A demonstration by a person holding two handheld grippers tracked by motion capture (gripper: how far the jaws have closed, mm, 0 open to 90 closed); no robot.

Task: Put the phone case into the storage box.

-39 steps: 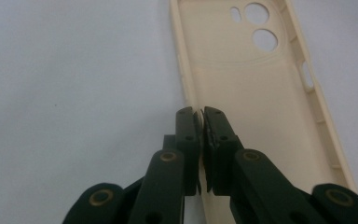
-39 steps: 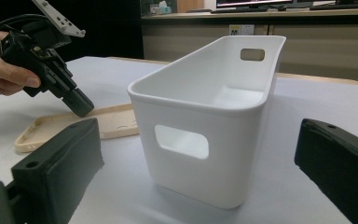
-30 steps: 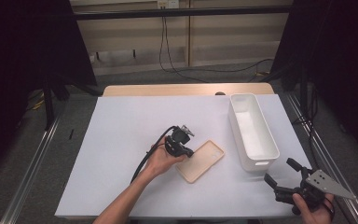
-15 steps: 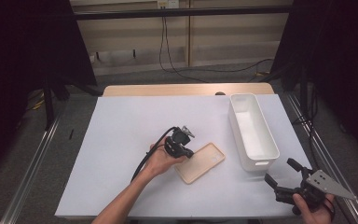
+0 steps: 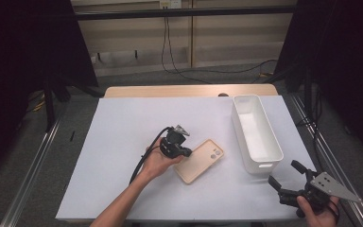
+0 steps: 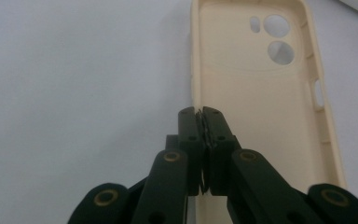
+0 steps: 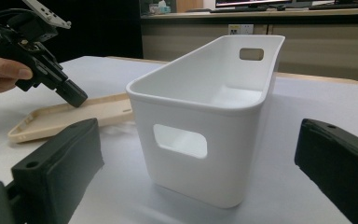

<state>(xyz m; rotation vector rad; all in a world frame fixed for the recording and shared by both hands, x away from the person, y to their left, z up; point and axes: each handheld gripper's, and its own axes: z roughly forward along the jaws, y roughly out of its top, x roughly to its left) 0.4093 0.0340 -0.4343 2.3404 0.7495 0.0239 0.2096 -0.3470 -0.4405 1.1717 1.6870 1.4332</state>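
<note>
We see the left gripper [image 5: 183, 152] at the centre of the high view, its jaws pinched together on the long edge of the beige phone case [image 5: 199, 161]. The case lies open side up on the white counter [image 5: 123, 142], just right of that gripper. Further right stands the white bin [image 5: 256, 132], close to the case but apart from it. At the lower right corner of the frame, the right gripper [image 5: 286, 176] is spread wide with nothing between its jaws, near the bin's short end.
</note>
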